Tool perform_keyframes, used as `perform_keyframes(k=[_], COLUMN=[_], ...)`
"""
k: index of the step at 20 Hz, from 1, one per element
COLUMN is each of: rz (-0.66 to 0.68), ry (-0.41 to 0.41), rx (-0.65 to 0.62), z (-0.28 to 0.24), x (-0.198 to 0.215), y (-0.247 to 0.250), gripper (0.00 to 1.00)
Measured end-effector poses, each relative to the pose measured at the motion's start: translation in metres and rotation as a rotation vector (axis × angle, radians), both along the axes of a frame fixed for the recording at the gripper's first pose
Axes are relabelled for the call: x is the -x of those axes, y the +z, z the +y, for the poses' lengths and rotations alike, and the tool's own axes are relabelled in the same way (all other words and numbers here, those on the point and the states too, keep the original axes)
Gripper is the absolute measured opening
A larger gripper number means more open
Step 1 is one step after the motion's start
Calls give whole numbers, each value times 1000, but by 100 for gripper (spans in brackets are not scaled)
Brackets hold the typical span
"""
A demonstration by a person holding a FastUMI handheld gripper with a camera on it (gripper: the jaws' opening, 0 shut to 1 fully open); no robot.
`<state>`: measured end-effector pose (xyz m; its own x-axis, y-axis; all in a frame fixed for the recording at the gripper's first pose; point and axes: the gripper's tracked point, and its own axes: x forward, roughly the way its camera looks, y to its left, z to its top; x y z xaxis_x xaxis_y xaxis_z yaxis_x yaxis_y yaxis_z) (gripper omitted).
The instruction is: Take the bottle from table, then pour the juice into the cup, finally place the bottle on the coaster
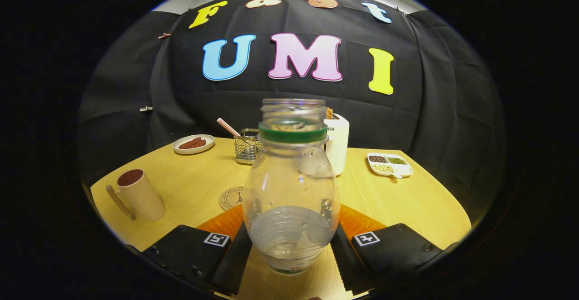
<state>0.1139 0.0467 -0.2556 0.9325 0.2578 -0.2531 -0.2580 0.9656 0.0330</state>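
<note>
A clear plastic bottle [291, 187] with a green neck ring and no cap stands upright between my fingers, with a little clear liquid in its lower part. My gripper [291, 250] is shut on the bottle's lower body, one black finger pressing each side. A beige cup [140, 196] with a handle stands on the wooden table [407, 200], ahead and to the left of the left finger. The round printed coaster [231, 198] lies just beyond the left finger, partly hidden behind the bottle.
At the back of the table are a plate of sausages [193, 144], a wire basket [247, 148] holding a striped straw, and a white appliance [338, 144] behind the bottle. A divided tray of beans [390, 164] lies at the back right.
</note>
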Motion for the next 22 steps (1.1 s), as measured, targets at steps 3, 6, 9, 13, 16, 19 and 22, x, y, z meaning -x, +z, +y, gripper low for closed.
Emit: perform_keyframes(k=[3, 6, 9, 13, 16, 19, 22], rz=[-5, -5, 26, 38, 5, -63, -84], ry=[1, 5, 8, 48, 109, 189, 270], rx=[3, 6, 23, 95, 172, 287, 364], z=[0, 1, 3, 10, 19, 40, 69], x=[0, 0, -1, -1, -2, -4, -10], y=[0, 1, -1, 1, 19, 42, 55], gripper=[83, 83, 81, 77, 77, 76, 76])
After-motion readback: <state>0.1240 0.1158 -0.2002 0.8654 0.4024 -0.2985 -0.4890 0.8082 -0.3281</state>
